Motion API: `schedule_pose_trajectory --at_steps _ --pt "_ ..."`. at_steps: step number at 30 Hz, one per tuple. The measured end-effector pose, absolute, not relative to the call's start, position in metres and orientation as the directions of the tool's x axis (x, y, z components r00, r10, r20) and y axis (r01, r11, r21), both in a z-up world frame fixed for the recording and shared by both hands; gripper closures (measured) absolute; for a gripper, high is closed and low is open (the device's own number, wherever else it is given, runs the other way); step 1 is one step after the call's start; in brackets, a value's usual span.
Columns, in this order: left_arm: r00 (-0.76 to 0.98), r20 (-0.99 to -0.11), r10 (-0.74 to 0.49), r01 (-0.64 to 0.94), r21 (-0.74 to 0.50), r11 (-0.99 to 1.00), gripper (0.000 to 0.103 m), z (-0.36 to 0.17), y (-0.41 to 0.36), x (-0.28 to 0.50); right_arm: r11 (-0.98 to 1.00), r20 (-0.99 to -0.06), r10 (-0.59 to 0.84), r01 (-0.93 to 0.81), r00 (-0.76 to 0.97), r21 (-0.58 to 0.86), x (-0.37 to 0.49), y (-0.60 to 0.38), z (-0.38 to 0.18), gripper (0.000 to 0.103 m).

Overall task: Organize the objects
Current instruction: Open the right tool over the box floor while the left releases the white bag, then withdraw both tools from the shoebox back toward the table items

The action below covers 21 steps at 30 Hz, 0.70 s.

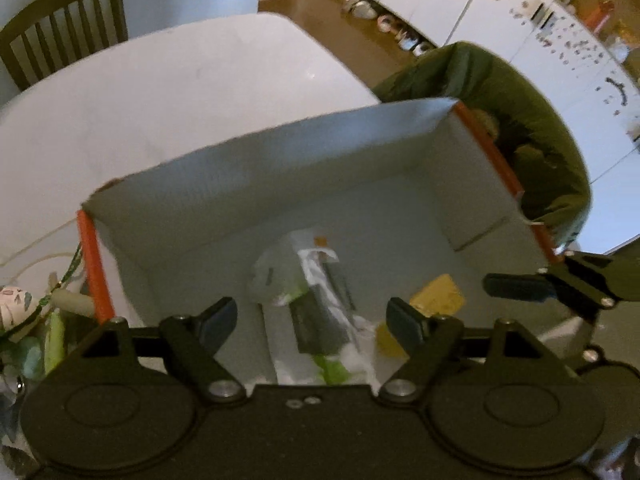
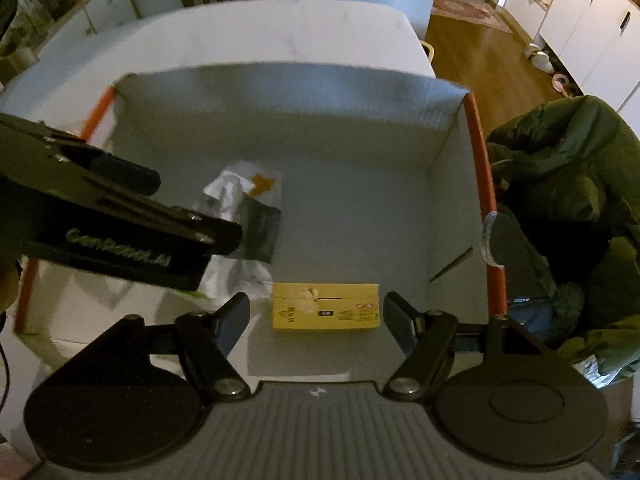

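Observation:
A large white cardboard box with orange edges stands open on the white table. On its floor lies a crinkled clear plastic packet with a dark card and, beside it, a small yellow carton. My left gripper hangs open above the packet with nothing between its fingers. My right gripper is open above the yellow carton, its pads apart from it. The left gripper's body crosses the right wrist view at the left.
A dark green jacket is draped right beside the box's right wall. Small floral and green items lie on the table left of the box. A wooden chair stands behind the table; white cabinets line the far wall.

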State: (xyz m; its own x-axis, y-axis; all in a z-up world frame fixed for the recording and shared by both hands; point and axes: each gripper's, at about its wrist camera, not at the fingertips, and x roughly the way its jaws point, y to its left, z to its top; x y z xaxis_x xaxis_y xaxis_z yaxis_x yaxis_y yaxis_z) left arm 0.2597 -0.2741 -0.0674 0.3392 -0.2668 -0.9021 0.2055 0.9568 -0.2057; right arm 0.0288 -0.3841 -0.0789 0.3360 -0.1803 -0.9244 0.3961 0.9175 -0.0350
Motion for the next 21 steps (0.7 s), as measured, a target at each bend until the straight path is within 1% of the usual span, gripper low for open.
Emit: schedule_pose_trajectory --at_steps 4,9,12,15,21 --pt "0.373 -0.878 -0.301 0.219 -0.232 0.948 0.022 -0.053 -0.268 0.244 0.914 -0.911 -0.17 0.407 0.375 -0.004 0.022 -0.382 -0.068 0.03" --pt "0.427 -0.847 -0.317 0.232 -0.237 0.944 0.022 -0.039 -0.251 0.225 0.908 -0.892 -0.171 0.418 0.419 0.022 0.012 -0.374 -0.055 0.03" --pt "0.464 -0.828 -0.315 0.227 -0.233 0.946 0.022 -0.029 -0.235 0.209 0.904 -0.872 -0.201 0.428 0.447 0.011 0.006 -0.358 -0.043 0.03" --pt "0.491 -0.813 -0.313 0.219 -0.233 0.948 0.022 -0.024 -0.216 0.195 0.894 -0.857 -0.205 0.447 0.472 0.033 0.005 -0.352 -0.036 0.03" --pt "0.507 -0.795 -0.333 0.2 -0.267 0.943 0.021 -0.015 -0.175 0.168 0.889 -0.814 -0.23 0.455 0.534 0.048 0.004 -0.321 -0.017 0.03"
